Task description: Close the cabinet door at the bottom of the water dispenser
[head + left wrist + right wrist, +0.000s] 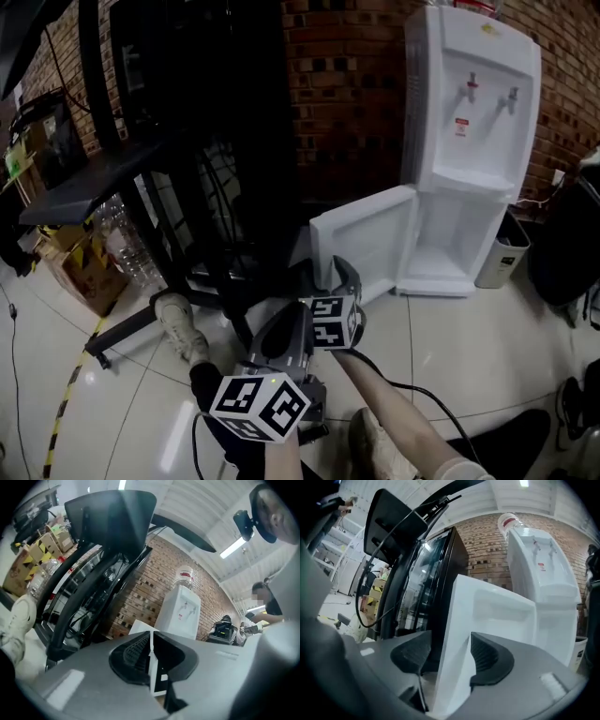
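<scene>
Right now I am holding the right gripper (450,656) at the free edge of the cabinet door (367,239). Its jaws are standing wide apart with that white edge between them, not clamping it. The door is hanging open, swung out leftward from the bottom of the water dispenser (473,103). The left gripper (151,651) is sitting just behind, jaws together on nothing.

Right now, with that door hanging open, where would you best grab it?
The door's free upright edge, far from the hinge on the dispenser. Come at it edge-on, one jaw each side, as the right claw stands now: the panel is thin and flat there.
</scene>
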`<state>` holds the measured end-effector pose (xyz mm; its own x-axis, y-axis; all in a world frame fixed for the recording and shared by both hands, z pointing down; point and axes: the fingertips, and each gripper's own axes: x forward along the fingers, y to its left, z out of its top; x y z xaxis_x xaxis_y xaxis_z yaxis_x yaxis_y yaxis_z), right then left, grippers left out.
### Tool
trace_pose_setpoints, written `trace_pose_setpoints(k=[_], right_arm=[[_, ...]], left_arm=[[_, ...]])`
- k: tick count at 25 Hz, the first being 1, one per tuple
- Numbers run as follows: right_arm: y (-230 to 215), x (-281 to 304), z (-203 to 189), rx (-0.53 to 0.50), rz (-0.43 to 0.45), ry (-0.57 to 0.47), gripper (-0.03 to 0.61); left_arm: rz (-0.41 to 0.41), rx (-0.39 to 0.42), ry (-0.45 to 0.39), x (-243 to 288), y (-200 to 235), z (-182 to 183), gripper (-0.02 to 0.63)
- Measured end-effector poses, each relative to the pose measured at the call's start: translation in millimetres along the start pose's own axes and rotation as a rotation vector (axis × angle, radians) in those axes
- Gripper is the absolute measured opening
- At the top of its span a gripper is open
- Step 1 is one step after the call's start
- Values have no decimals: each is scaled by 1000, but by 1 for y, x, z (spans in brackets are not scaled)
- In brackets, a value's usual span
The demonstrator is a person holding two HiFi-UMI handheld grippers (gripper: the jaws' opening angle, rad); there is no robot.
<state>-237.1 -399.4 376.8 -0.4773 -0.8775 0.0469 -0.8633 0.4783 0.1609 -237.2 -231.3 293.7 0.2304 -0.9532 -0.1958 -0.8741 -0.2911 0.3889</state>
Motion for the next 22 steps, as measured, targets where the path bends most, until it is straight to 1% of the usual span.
trace_pose_setpoints(k=[2, 5, 7, 9, 13, 15, 17, 19, 22], right_arm=[[1, 7, 2, -27, -20, 7, 250], [-5, 17, -5, -28, -52, 24, 244], [-8, 22, -10, -12, -58, 34, 193], [-9, 21, -11, -4, -58, 35, 192], [-10, 18, -15, 8, -51, 36, 191], [-9, 14, -17, 9, -32, 31, 192], [-8, 5, -15, -9, -9, 22, 192], [-9, -6, -14, -20, 9, 22, 196], [-18, -24, -17, -1, -5, 38, 198]], left_arm=[[5, -28, -4, 2, 3, 2, 31], [2, -19, 2, 5, 0, 4, 31], [3, -32, 12, 5, -2, 4, 23], [4, -41, 18, 4, -2, 3, 18], [45, -12, 12, 4, 8, -2, 18], [51, -25, 14, 5, 11, -5, 15], [52, -41, 14, 5, 14, -7, 15], [66, -39, 9, 5, 16, -8, 15], [72, -39, -1, 7, 17, -9, 9]])
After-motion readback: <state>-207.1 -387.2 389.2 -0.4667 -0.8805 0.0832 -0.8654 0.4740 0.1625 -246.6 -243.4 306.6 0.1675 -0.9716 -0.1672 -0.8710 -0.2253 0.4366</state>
